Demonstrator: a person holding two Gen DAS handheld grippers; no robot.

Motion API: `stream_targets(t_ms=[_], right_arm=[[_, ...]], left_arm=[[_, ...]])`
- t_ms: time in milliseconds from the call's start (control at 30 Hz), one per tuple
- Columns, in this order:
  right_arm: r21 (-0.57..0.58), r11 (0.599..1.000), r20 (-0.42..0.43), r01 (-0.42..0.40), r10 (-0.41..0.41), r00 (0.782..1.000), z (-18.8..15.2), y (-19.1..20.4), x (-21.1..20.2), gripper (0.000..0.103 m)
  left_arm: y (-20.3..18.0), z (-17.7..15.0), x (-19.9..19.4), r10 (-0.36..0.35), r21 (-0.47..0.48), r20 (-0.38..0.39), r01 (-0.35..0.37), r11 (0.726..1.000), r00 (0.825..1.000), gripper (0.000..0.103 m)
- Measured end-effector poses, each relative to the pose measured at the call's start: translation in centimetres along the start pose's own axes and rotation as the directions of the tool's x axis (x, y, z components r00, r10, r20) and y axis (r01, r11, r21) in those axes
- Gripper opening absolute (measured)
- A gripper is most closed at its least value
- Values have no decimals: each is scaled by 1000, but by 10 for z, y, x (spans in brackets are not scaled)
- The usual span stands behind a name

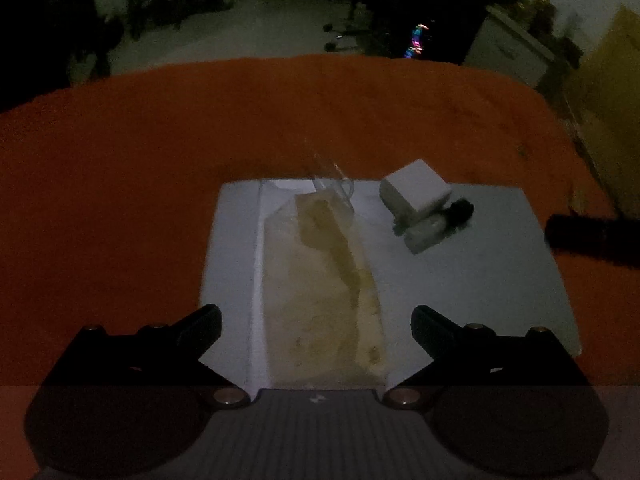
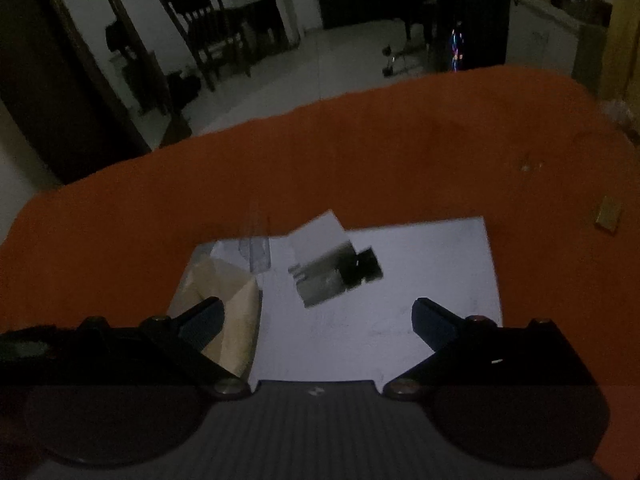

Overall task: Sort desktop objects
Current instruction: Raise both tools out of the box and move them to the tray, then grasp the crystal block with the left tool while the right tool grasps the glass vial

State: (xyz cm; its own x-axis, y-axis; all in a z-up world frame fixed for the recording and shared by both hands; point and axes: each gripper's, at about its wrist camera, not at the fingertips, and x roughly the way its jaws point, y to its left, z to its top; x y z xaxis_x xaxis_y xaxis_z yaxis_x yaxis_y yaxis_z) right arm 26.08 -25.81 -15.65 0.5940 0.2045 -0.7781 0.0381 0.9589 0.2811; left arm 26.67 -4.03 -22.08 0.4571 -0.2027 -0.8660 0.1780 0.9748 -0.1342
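Dim room, low light in both views; an orange cloth [image 1: 120,184] covers the table and runs out of frame on both sides. Beyond its far edge I see pale floor, a dark wooden chair [image 2: 208,24] and a small cluster of coloured lights [image 1: 416,42] on something I cannot identify.

On the cloth lies a white sheet [image 1: 480,264]. Its near edge is cut off by the gripper bodies in both views.

Left gripper [image 1: 316,328]: jaws spread wide, nothing between them. It hangs over the sheet's left part, above a yellowish, stained paper or bag [image 1: 320,288] that reaches under the camera body, so its near end is hidden. At that paper's far end stands something clear, glass or plastic [image 1: 334,182]; only its outline shows, and I cannot tell what it is.

Right gripper [image 2: 316,320]: jaws also wide apart, empty, over the sheet's middle. Its left finger [image 2: 202,322] overlaps the tan paper [image 2: 232,304] in the picture; contact cannot be judged.

Toward the far side of the sheet sits a white blocky thing with a black part at one end [image 1: 424,200], smeared by motion blur; in the right view [image 2: 332,268] it reads as grey and black, shape unclear. A small yellowish block [image 2: 610,214] lies on the cloth, well apart to the right. A dark bar [image 1: 592,236] enters the left view from the right edge, cut off.
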Motion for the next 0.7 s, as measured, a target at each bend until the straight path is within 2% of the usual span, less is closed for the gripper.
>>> stream_targets(t_ms=[67, 100, 133, 167, 200, 233, 267, 333, 367, 467, 567, 633, 700], right_arm=[[-30, 1000, -26, 0, -1, 1000, -6, 2, 4, 97], [-46, 999, -33, 5, -7, 999, -12, 0, 1, 95], [-71, 997, -39, 11, -14, 999, -19, 0, -3, 89], [-96, 995, -48, 13, -18, 999, -23, 1, -5, 73], [-111, 994, -69, 10, -18, 997, -27, 1, -7, 62], [-125, 992, -91, 6, -18, 996, -31, 1, -9, 42], [-131, 991, -117, 2, -18, 993, -33, -1, -11, 29], [-152, 988, -159, 7, -31, 987, -37, -3, -18, 20], [-168, 986, -174, 15, -45, 984, -37, -2, -23, 17], [-217, 975, -177, 42, -82, 981, -28, -1, -37, 17], [-219, 974, -160, 63, -100, 982, -12, 0, -48, 18], [-199, 978, -135, 61, -89, 987, -3, 0, -47, 20], [-191, 979, -103, 70, -91, 991, 3, 1, -38, 34]], left_arm=[[-2, 0, 9, -7, -31, -15, 7, 1000, 1000, 102], [-4, -1, 13, -9, -30, -20, 8, 1000, 1000, 99], [-6, -2, 18, -13, -18, -28, 12, 1000, 1000, 94], [-8, -3, 23, -16, -7, -37, 15, 1000, 999, 68], [-9, -5, 27, -15, -3, -54, 15, 1000, 998, 28], [-11, -6, 32, -14, 1, -71, 15, 1000, 997, 12], [-12, -7, 37, -14, 4, -87, 14, 1000, 996, 6], [-14, -10, 46, -13, 10, -117, 14, 1000, 993, 5], [-13, -9, 44, -21, -3, -101, 21, 1000, 995, 4], [-7, -5, 32, -64, -50, -60, 61, 997, 996, 4], [-3, -2, 12, -82, -33, -30, 81, 996, 996, 4], [2, -1, -7, -83, -36, -9, 82, 996, 997, 4], [11, -3, -28, -103, -52, 6, 104, 993, 995, 4]])
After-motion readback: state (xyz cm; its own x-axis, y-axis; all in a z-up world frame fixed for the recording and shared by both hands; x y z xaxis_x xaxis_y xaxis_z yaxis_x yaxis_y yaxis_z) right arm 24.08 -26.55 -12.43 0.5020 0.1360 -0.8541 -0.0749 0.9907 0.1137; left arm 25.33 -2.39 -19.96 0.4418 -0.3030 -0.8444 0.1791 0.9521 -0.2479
